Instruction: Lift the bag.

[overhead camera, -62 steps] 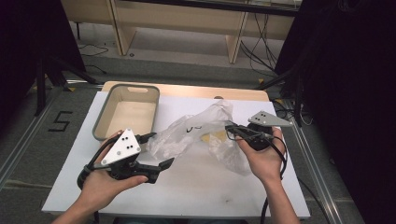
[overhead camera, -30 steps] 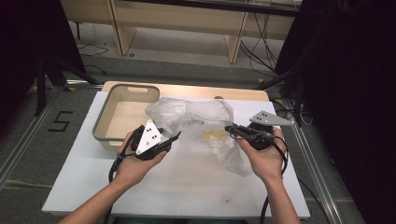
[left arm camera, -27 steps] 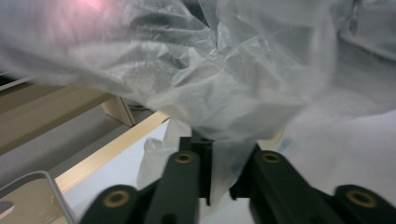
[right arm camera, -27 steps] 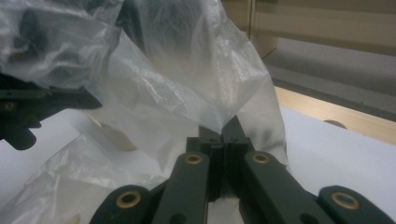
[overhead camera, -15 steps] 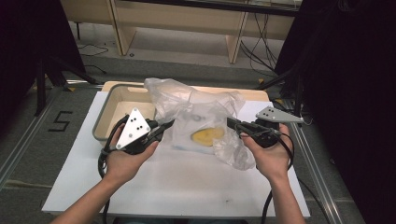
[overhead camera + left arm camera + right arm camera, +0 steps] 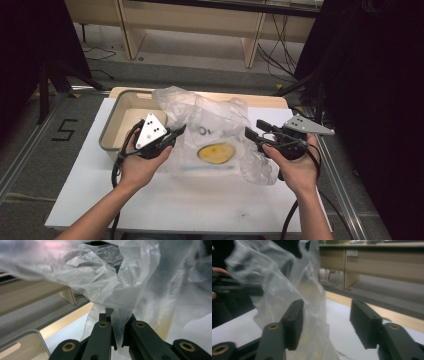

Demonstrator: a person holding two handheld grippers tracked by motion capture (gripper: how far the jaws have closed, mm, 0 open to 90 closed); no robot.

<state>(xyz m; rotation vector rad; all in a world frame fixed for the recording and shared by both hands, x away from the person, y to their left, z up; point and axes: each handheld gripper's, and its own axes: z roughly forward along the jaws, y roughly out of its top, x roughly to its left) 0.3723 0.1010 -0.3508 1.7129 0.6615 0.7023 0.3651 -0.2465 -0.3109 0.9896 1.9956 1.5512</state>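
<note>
From above, the clear plastic bag [image 6: 215, 135] (a yellow item [image 6: 216, 152] inside) hangs over the white table [image 6: 150, 200] between both grippers. The left gripper [image 6: 117, 336] pinches bag film. The right gripper [image 6: 325, 325] has just been opening, film loose between its jaws.

clear plastic bag [image 6: 210, 120], yellow item [image 6: 216, 152], white table [image 6: 190, 200]

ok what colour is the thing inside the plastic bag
Yellow: the object inside the clear plastic bag shows best in the high view.

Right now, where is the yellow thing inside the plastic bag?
In the high view the yellow thing lies low inside the clear plastic bag, mid-table between the left gripper and the right gripper.
</note>
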